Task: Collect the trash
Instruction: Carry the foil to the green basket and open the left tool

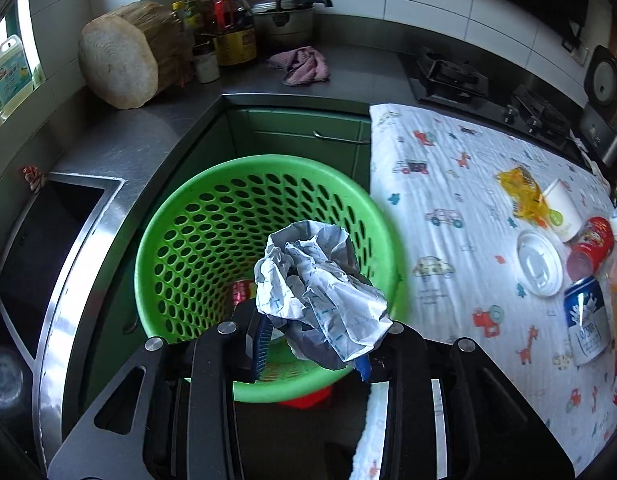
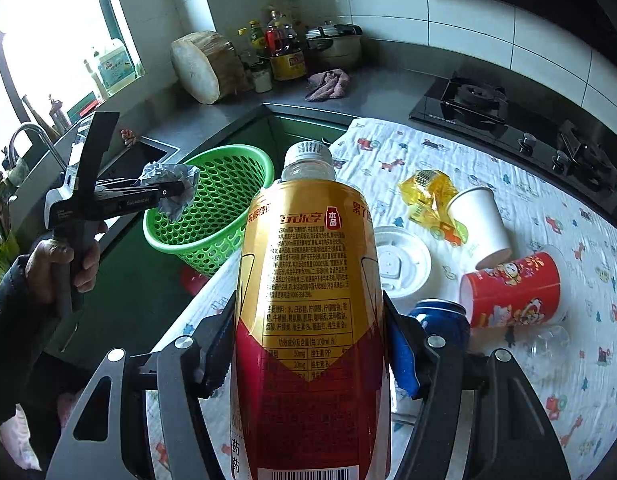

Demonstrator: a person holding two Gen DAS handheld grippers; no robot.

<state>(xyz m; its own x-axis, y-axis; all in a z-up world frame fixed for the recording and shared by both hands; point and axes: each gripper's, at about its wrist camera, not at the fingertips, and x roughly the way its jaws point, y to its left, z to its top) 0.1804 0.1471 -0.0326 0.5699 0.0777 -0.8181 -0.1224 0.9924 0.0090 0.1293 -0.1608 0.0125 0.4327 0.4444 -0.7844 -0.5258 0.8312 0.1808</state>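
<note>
My left gripper [image 1: 308, 340] is shut on a crumpled white-grey paper wad [image 1: 316, 280], held right above the mouth of the green perforated basket [image 1: 212, 216], which stands on the floor in the counter's corner. A red can [image 1: 241, 290] lies at the basket's bottom. From the right wrist view, the left gripper [image 2: 176, 194] and its paper wad [image 2: 170, 184] hang over the basket [image 2: 216, 216] rim. My right gripper [image 2: 308, 344] is shut on a gold and red drink bottle [image 2: 308, 292] with a white cap, held upright above the counter.
On the patterned cloth [image 2: 388, 152] lie a white paper cup [image 2: 478, 224], a red printed cup [image 2: 512, 288], a white lid [image 2: 402, 264], a blue can [image 2: 442, 314] and a yellow wrapper [image 2: 432, 196]. A sink [image 1: 48, 232] sits left; the stove [image 1: 452, 76] is behind.
</note>
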